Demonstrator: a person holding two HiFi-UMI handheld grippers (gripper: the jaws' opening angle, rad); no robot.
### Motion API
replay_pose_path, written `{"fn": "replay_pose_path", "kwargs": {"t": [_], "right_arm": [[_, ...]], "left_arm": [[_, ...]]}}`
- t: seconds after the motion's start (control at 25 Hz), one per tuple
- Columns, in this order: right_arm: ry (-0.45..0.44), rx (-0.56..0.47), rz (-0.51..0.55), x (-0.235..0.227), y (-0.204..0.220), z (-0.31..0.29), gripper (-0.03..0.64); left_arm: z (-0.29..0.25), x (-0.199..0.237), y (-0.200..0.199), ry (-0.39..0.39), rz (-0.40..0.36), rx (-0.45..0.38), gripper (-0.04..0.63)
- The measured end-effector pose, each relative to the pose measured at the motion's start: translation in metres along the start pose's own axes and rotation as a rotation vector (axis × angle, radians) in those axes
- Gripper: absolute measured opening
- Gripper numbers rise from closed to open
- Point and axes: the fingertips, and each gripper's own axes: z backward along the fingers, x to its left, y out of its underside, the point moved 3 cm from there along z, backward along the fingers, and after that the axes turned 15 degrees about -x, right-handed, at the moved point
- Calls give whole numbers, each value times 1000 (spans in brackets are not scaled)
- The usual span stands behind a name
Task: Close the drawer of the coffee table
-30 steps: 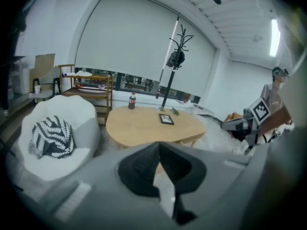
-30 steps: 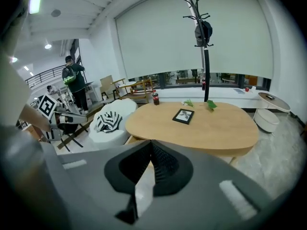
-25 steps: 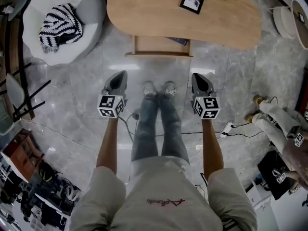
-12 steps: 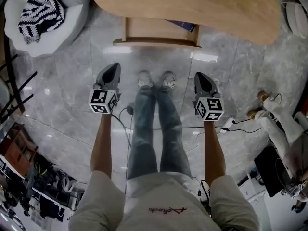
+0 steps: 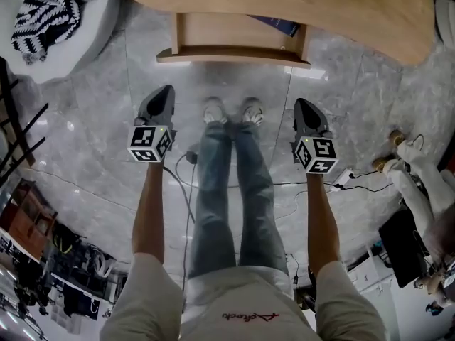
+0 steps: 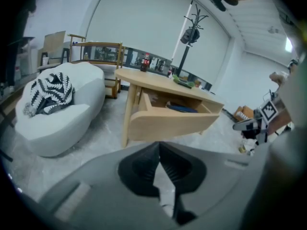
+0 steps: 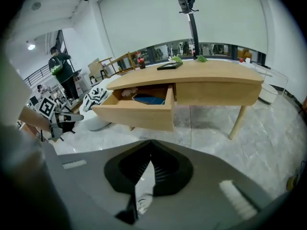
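Both pairs of jaws are clenched on nothing: the left gripper (image 5: 166, 92) and the right gripper (image 5: 303, 105) hang empty over the floor on either side of the person's feet, apart from the drawer (image 5: 233, 54). That drawer stands pulled out from under the coffee table (image 5: 298, 9) with a dark blue flat item (image 5: 277, 25) inside, so the whole push is left. Both forearms reach forward side by side, each gripper tipped nose-down toward the drawer front.
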Motion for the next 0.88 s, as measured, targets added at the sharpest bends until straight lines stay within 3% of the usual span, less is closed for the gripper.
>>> {"fn": "replay_pose_path", "kwargs": {"t": [0.56,0.68,0.84,0.88], "right_arm": [[-32,25,60,-28,-2,-61,8],[-44,36,78,-34,-2,-75,50],[-49,48,123,-41,-5,-88,155],[-53,50,137,-41,-6,-91,169]], "left_arm": [[-53,44,5,-25,-89,60,0],[-63,50,8,-32,-96,68,0],[-71,53,8,-23,-127,70,123],[-70,53,9,-21,-140,76,121]]}}
